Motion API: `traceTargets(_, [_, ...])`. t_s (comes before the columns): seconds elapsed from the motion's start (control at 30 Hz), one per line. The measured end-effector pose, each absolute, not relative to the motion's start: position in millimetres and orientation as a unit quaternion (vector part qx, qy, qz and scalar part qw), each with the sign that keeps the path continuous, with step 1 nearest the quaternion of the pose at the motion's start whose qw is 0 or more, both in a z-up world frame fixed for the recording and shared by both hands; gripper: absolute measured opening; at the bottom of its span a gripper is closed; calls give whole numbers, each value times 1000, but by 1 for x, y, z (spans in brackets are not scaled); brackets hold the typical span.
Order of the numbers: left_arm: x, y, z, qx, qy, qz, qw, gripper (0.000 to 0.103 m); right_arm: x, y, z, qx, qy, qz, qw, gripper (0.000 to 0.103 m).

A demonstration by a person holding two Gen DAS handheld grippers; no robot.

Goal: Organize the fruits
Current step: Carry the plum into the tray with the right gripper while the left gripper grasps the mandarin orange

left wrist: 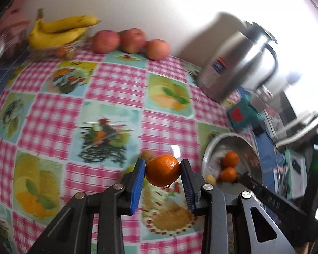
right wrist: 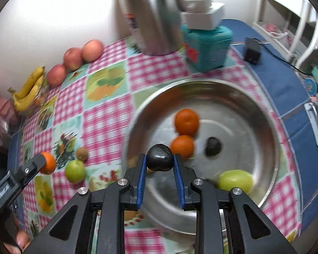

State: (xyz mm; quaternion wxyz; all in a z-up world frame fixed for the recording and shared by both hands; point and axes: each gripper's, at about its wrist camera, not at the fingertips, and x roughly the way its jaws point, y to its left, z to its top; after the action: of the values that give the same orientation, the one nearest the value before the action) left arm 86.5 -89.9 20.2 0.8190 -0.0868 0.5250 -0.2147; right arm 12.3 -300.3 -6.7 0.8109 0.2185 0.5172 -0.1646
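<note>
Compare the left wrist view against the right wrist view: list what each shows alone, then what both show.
Left wrist only: nothing I can name with confidence.

Right wrist only: the right claw shut on a dark fruit, another dark fruit in the bowl, a green apple and a brown fruit on the cloth.

Both: the left claw shut on an orange, the steel bowl, bananas, three apples.

Your left gripper (left wrist: pixel 162 170) has blue pads and grips an orange tangerine (left wrist: pixel 162 170); your right gripper (right wrist: pixel 159 160) grips a black fruit (right wrist: pixel 159 157). The cloth (left wrist: pixel 116 80) is pink-white check with pale fruit squares. Bananas (left wrist: pixel 59 30) yellow, apples (left wrist: pixel 130 41) pinkish red, bowl (right wrist: pixel 254 105) silver.
</note>
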Motion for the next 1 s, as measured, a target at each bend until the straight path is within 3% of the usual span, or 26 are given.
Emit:
traceTargets(0.47, [37,-191,13,26,508,-306,805,37,-14,-350,0,240,496,-219,805,26])
traceTargets(1.0, [33,-212,-18,53,530,-314,786,37,-14,-366,-21,244,527,-243,777,27])
